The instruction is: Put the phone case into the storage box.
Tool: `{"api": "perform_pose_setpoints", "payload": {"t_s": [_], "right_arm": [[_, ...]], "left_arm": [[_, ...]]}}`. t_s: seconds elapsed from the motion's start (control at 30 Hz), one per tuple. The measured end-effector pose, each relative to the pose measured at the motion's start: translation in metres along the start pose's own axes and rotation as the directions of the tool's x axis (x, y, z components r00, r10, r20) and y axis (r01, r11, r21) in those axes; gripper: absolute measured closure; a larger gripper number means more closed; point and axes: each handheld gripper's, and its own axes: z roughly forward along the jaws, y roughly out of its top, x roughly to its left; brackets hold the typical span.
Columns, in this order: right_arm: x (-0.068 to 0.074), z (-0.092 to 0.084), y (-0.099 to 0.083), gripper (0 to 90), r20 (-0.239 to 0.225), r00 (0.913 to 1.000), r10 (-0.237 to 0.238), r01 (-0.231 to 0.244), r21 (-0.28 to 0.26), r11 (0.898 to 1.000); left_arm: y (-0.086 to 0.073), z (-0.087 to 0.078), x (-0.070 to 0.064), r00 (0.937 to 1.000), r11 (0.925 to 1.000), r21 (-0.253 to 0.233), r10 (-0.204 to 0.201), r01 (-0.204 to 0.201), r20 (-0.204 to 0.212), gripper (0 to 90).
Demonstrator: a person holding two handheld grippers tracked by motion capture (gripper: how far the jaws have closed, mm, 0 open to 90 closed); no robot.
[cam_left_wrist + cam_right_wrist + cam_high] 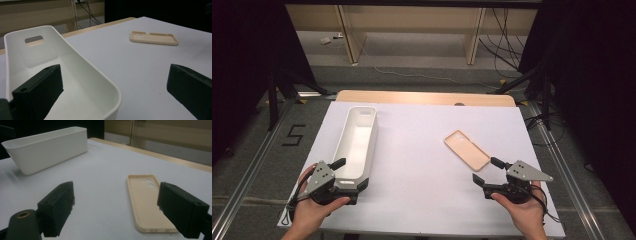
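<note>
The left gripper (346,175) is wide open at the near end of the white bin (357,142), one jaw inside it, holding nothing. The right gripper (488,171) is also wide open and empty, with the beige phone case (467,149) lying flat just beyond it at eleven o'clock. Only bare white table (422,150) lies between bin and case.

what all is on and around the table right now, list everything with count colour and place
bin: 1, white, long, with a handle slot, left side of the sheet, empty
phone case: 1, beige, lying inside up on the right side of the sheet
sheet: 1, white, covering most of the table
table: 1, light wood, far edge showing beyond the sheet
cables: several, black, on the floor at the far right
left gripper: 1, black, jaws open astride the bin's near right corner
right gripper: 1, black, jaws open just short of the phone case
hands: 2, one on each gripper, at the near edge
</note>
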Motion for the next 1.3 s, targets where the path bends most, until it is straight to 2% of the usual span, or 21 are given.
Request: {"api": "perform_pose_setpoints", "payload": {"t_s": [0.3, 0.33, 0.4, 0.47, 0.5, 0.53, 0.57, 0.67, 0.7, 0.73, 0.8, 0.83, 0.87, 0.93, 1.07, 1.17, 1.2, 1.27, 1.3], "right_arm": [[-0.003, 0.0, 0.0, 16.6, 0.022, 0.9997, -0.013, 0.013, 0.007, 1.0], [-0.003, 0.002, 0.0, 17.5, 0.021, 0.9997, -0.009, 0.01, -0.019, 1.0], [-0.004, -0.001, 0.002, 21.8, 0.035, 0.9993, -0.011, 0.011, 0.002, 1.0], [-0.007, -0.001, 0.004, 31.3, 0.045, 0.9989, -0.014, 0.014, 0.005, 1.0], [-0.007, -0.002, 0.005, 35.1, 0.046, 0.9989, -0.013, 0.012, 0.023, 1.0], [-0.009, -0.001, 0.006, 38.1, 0.058, 0.998, -0.025, 0.025, 0.008, 1.0], [-0.01, -0.001, 0.007, 42.5, 0.056, 0.9983, -0.017, 0.016, 0.014, 1.0], [-0.015, 0.0, 0.012, 56.5, 0.065, 0.997, -0.042, 0.041, 0.018, 0.999], [-0.016, -0.002, 0.014, 61.5, 0.057, 0.9974, -0.043, 0.04, 0.052, 0.998], [-0.018, 0.001, 0.014, 66.6, 0.073, 0.9962, -0.048, 0.047, 0.023, 0.999], [-0.02, 0.0, 0.016, 76.6, 0.076, 0.9957, -0.053, 0.047, 0.08, 0.996], [-0.02, 0.0, 0.016, 76.6, 0.076, 0.9957, -0.053, 0.047, 0.08, 0.996], [-0.023, 0.005, 0.017, 85.2, 0.093, 0.9934, -0.068, 0.059, 0.095, 0.994], [-0.026, 0.008, 0.019, 89.9, 0.099, 0.9924, -0.073, 0.06, 0.133, 0.989], [-0.031, 0.018, 0.022, 90.0, 0.105, 0.9918, -0.073, 0.05, 0.205, 0.977], [-0.033, 0.023, 0.023, 90.0, 0.109, 0.991, -0.078, 0.052, 0.226, 0.973], [-0.036, 0.03, 0.023, 90.0, 0.112, 0.9909, -0.075, 0.044, 0.256, 0.966], [-0.037, 0.032, 0.022, 90.0, 0.114, 0.9912, -0.068, 0.035, 0.267, 0.963], [-0.041, 0.037, 0.02, 90.0, 0.112, 0.9918, -0.06, 0.025, 0.294, 0.955]], "left_arm": [[0.001, 0.0, -0.001, 1.0, 1.0, 0.001, -0.003, 0.003, -0.005, 0.0], [0.001, 0.001, -0.002, 1.0, 1.0, 0.002, -0.005, 0.005, -0.005, 0.0], [0.001, 0.001, -0.002, 1.0, 1.0, 0.002, -0.002, 0.002, 0.001, 0.1], [0.001, 0.001, -0.002, 1.0, 1.0, -0.001, -0.003, 0.003, 0.005, 0.2], [0.001, 0.0, -0.003, 1.0, 1.0, -0.002, -0.005, 0.005, 0.006, 0.3], [0.001, 0.001, -0.002, 0.9999, 0.9999, -0.015, -0.002, 0.003, 0.015, 0.3], [0.001, 0.0, -0.002, 0.9999, 0.9999, -0.009, -0.007, 0.007, 0.007, 0.5], [0.0, 0.001, -0.001, 0.9998, 0.9998, -0.012, -0.013, 0.013, 0.015, 0.7], [0.001, 0.0, -0.001, 0.9999, 0.9999, -0.016, -0.005, 0.006, 0.015, 0.8], [0.001, -0.001, -0.001, 1.0, 0.9999, -0.012, -0.004, 0.004, 0.008, 0.9], [0.002, -0.001, -0.002, 0.9999, 0.9998, -0.016, -0.01, 0.01, 0.01, 1.1], [0.002, -0.001, -0.002, 0.9999, 0.9998, -0.016, -0.01, 0.01, 0.01, 1.2], [0.001, -0.001, -0.003, 0.9999, 0.9999, -0.011, -0.01, 0.011, 0.011, 1.3], [0.001, 0.0, -0.003, 0.9998, 0.9999, -0.011, -0.011, 0.011, 0.014, 1.4], [0.001, 0.0, -0.003, 0.9998, 0.9999, -0.011, -0.011, 0.012, 0.016, 1.8], [0.001, 0.0, -0.003, 0.9997, 0.9998, -0.013, -0.014, 0.015, 0.018, 2.0], [0.001, 0.0, -0.002, 0.9998, 0.9998, -0.013, -0.012, 0.012, 0.019, 2.0], [0.002, 0.0, -0.003, 0.9998, 0.9999, -0.013, -0.011, 0.011, 0.019, 2.1], [0.002, 0.0, -0.003, 0.9997, 0.9999, -0.012, -0.012, 0.012, 0.019, 2.1]]}}
